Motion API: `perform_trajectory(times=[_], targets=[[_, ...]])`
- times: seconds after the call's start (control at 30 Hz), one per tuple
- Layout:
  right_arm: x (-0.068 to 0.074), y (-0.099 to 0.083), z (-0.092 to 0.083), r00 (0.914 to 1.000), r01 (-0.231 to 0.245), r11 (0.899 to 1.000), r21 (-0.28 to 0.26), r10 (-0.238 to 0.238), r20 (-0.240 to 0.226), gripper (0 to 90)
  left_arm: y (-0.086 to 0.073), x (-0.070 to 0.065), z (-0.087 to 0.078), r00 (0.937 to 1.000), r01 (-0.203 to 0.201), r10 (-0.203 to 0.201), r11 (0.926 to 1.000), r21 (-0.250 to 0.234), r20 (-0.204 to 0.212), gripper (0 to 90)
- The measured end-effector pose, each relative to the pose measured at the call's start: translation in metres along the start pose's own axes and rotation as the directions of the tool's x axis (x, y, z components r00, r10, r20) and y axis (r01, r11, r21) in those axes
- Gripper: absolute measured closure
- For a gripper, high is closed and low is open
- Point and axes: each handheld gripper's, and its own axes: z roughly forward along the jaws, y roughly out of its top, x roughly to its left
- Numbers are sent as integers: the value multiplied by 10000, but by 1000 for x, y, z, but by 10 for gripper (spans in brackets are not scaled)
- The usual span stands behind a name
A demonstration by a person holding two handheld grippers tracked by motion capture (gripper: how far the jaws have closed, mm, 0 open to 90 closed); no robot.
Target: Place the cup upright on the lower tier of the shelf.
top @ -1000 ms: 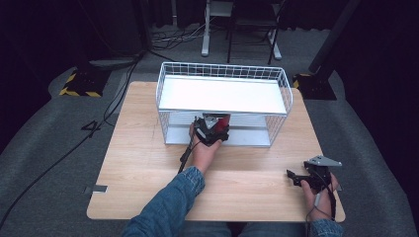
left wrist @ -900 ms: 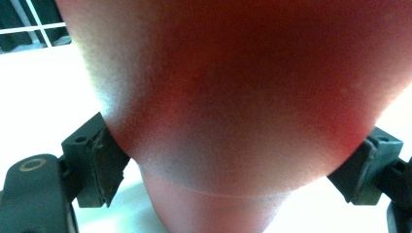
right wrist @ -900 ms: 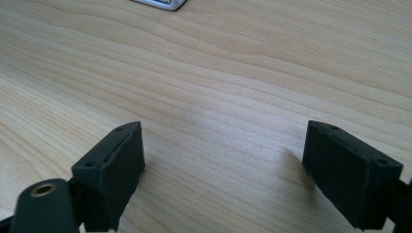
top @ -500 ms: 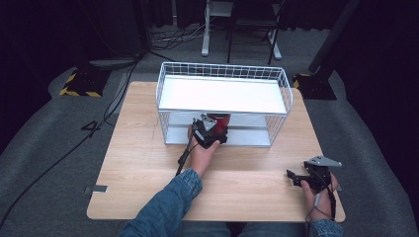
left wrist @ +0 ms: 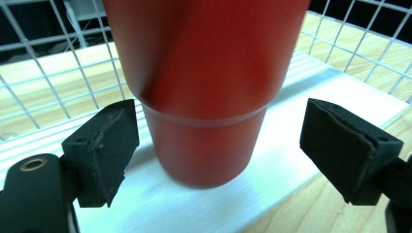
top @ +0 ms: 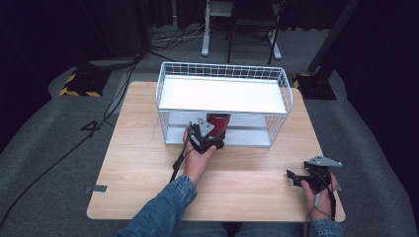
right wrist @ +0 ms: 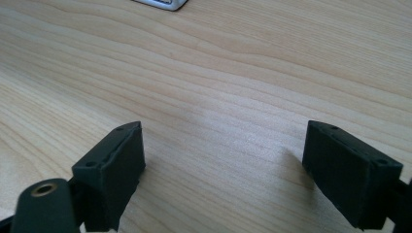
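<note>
I have the left gripper (top: 213, 136) at the front opening of the wire rack (top: 168, 84), which stands toward the desk's (top: 138, 158) far edge. Its jaws are spread wide on either side of the red cup (left wrist: 204, 87) and touch neither side. The cup stands upright on the rack's white lower shelf (left wrist: 311, 97), near its front edge.

I judge the cup rigid, smooth-walled and fairly light, so likely slippery under the pads. It narrows below a step, and I would grip just beneath that ledge, squarely across the middle. The shelf above leaves little room to lift.

The right gripper (top: 296, 177) rests near the desk's front right corner, jaws wide and empty over bare wood.
</note>
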Motion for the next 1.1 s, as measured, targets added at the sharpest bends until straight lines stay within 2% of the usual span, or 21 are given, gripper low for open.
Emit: perform_trajectory(times=[0.23, 0.37, 0.43, 0.53, 0.67, 0.87, 1.0, 1.03, 1.1], targets=[[1, 1, 1, 9997, 60, 10000, 43, -59, -219, 154, 2, 2, -23, 9999, -56, 58, 9999, -154, 100, 148], [2, 3, 4, 9994, 112, 9999, 37, -111, -339, 153, 2, 8, -44, 9996, -32, 37, 9998, -189, 262, 148], [2, 4, 4, 9992, 130, 9999, 61, -128, -372, 153, 2, 9, -48, 9997, -70, 75, 9998, -212, 236, 148], [2, 4, 4, 9991, 171, 9998, 55, -169, -399, 153, -1, 15, -64, 9992, 90, -82, 9998, -199, 402, 148], [2, 4, 4, 9990, 175, 9998, 57, -172, -408, 153, -3, 20, -75, 9988, 147, -142, 9998, -124, 462, 148], [2, 4, 4, 9986, 231, 9997, 50, -229, -486, 153, -8, 30, -103, 9992, -24, 30, 9999, -149, 398, 149], [2, 4, 4, 9985, 237, 9997, 50, -235, -491, 153, -11, 34, -115, 9991, -79, 83, 9999, -103, 407, 148], [2, 4, 4, 9985, 241, 9997, 50, -238, -489, 153, -12, 36, -123, 9990, -152, 155, 9999, -67, 431, 149], [2, 4, 4, 9985, 238, 9997, 50, -235, -491, 153, -13, 37, -127, 9988, -156, 158, 9999, -64, 458, 149]])
